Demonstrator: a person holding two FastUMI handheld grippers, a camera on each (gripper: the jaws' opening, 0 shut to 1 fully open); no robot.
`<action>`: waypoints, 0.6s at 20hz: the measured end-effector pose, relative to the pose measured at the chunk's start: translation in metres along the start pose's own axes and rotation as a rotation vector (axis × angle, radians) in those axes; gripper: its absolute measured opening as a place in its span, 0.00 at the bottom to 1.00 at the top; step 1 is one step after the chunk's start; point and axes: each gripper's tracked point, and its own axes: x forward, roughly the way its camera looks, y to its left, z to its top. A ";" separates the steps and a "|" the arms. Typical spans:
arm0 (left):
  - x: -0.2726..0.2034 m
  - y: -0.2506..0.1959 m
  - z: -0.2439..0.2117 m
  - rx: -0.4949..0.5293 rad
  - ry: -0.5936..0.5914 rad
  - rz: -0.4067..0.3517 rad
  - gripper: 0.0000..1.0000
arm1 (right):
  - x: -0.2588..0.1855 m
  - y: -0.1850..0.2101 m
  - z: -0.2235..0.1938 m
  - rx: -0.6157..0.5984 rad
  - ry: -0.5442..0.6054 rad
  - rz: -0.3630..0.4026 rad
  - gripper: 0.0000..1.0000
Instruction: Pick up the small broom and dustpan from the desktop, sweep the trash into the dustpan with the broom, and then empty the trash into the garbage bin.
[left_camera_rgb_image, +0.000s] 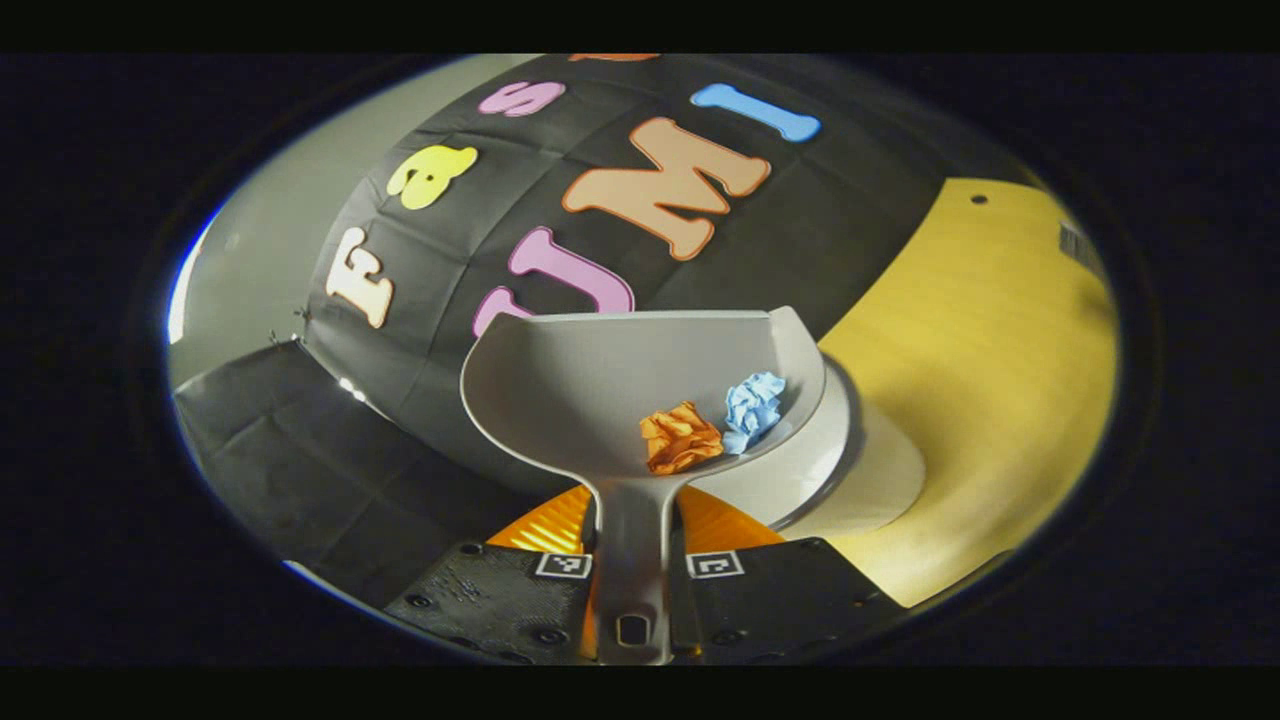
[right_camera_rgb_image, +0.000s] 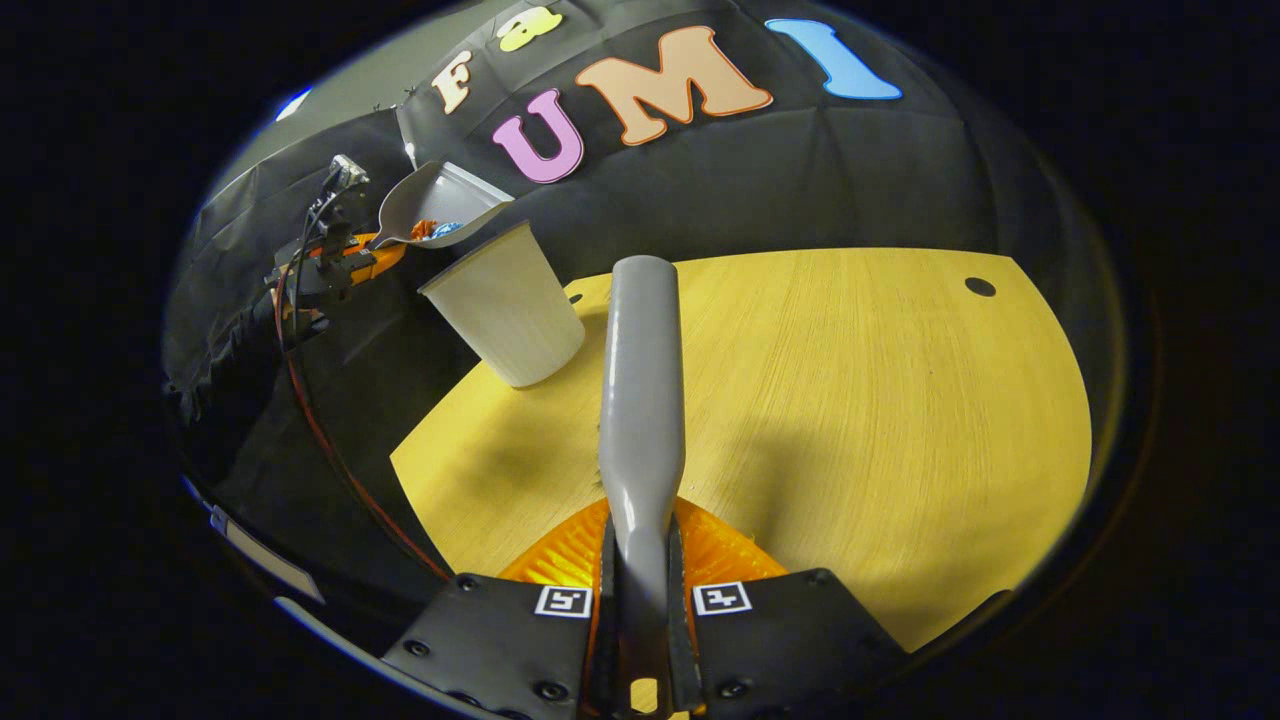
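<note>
My left gripper (left_camera_rgb_image: 632, 565) is shut on the handle of a grey dustpan (left_camera_rgb_image: 600, 390), held up in the air. An orange paper ball (left_camera_rgb_image: 680, 437) and a blue paper ball (left_camera_rgb_image: 753, 408) lie in the pan near the handle. The pan hangs over the rim of the white garbage bin (left_camera_rgb_image: 835, 450). My right gripper (right_camera_rgb_image: 642, 600) is shut on the handle of the grey broom (right_camera_rgb_image: 642, 400), which points forward above the table. In the right gripper view the dustpan (right_camera_rgb_image: 430, 205) sits tilted just above the bin (right_camera_rgb_image: 505, 305), held by the left gripper (right_camera_rgb_image: 340, 265).
The yellow wooden table (right_camera_rgb_image: 850, 400) spreads to the right of the bin, with a small hole (right_camera_rgb_image: 980, 287) near its far corner. The bin stands at the table's far left edge. Black cloth covers the wall and the area left of the table (left_camera_rgb_image: 980, 350).
</note>
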 end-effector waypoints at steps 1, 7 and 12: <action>0.004 0.006 -0.008 0.066 0.016 0.013 0.19 | -0.001 -0.001 -0.003 -0.006 0.006 -0.005 0.22; 0.017 0.029 -0.032 0.488 0.051 0.008 0.20 | 0.008 0.006 -0.019 -0.037 0.061 0.007 0.22; 0.015 0.031 -0.034 0.804 0.054 0.003 0.20 | 0.015 0.013 -0.022 -0.057 0.075 0.016 0.22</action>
